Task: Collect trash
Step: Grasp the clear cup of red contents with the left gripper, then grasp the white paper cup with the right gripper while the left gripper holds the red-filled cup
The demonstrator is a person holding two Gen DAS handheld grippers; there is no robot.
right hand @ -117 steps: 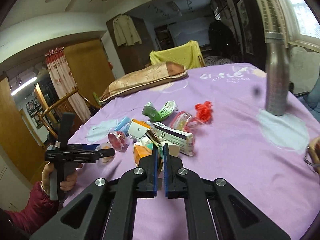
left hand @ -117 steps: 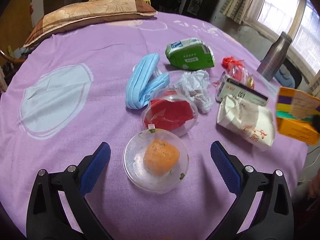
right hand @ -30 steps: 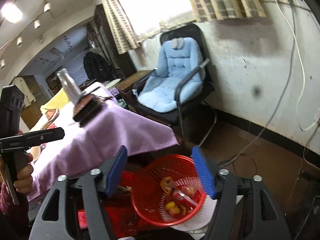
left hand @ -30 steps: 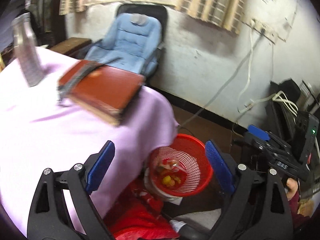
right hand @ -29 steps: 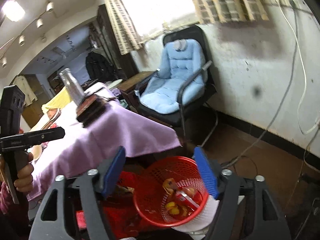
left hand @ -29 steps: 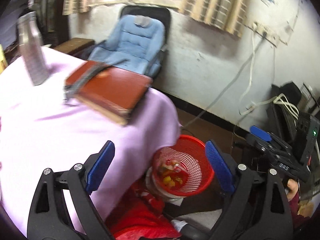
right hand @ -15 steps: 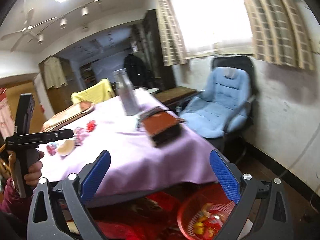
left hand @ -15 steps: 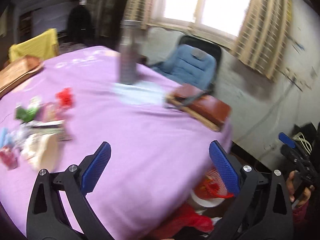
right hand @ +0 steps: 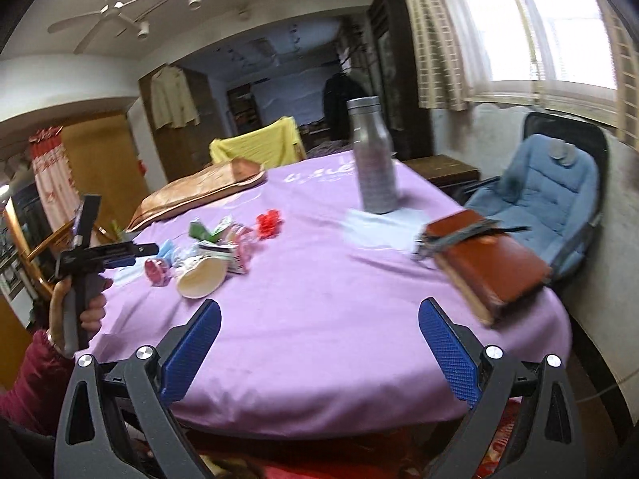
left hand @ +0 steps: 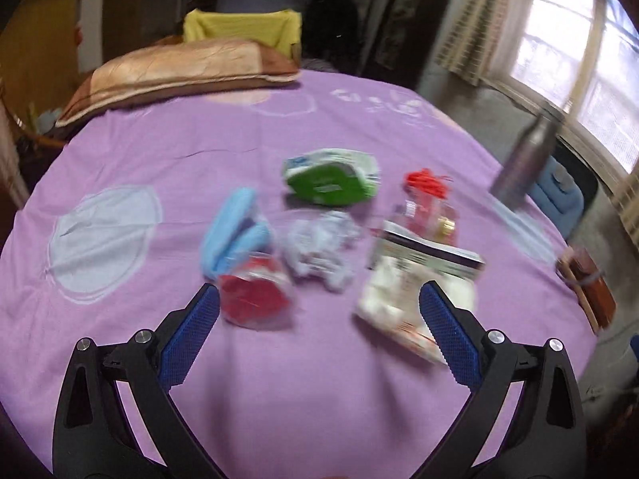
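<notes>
Left hand-held gripper (left hand: pixel 319 311) released, jaws just widened, nothing between; hovers over purple-clothed desk (left hand: pixel 319 399). Ahead: clear plastic cup of red scraps (left hand: pixel 255 295), crumpled white tissue (left hand: pixel 319 249), white paper bag (left hand: pixel 403 299). Right hand-held gripper (right hand: pixel 319 323) released, empty.

Window (right hand: pixel 559 20) glare, fisheye warp, seemingly motion-blurred.

Black plastic gripper arms with silver screws, blue textured fingers (left hand: pixel 187 339), a maroon sleeve (right hand: pixel 30 375).
</notes>
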